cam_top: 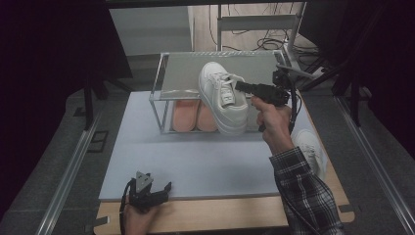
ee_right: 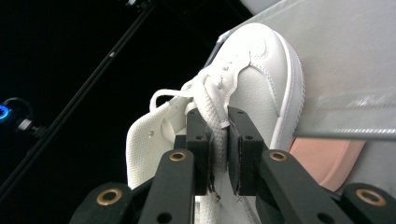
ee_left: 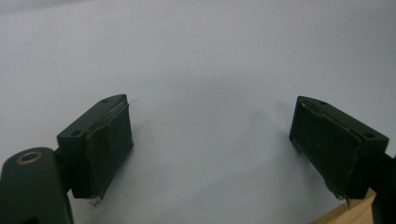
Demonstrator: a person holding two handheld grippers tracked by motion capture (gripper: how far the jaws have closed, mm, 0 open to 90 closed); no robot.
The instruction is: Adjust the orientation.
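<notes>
Gripping white sneaker (cam_top: 223, 98), right gripper (cam_top: 241, 86) level, forearm raised.

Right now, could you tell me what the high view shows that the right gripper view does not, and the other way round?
High view alone: the left gripper resting open at the table's near edge, and a second white sneaker beside the person's plaid sleeve. Right gripper view alone: the pads pinching the laced tongue. Both: the right gripper shut on the white sneaker at the clear rack, with pink shoes beneath.
</notes>
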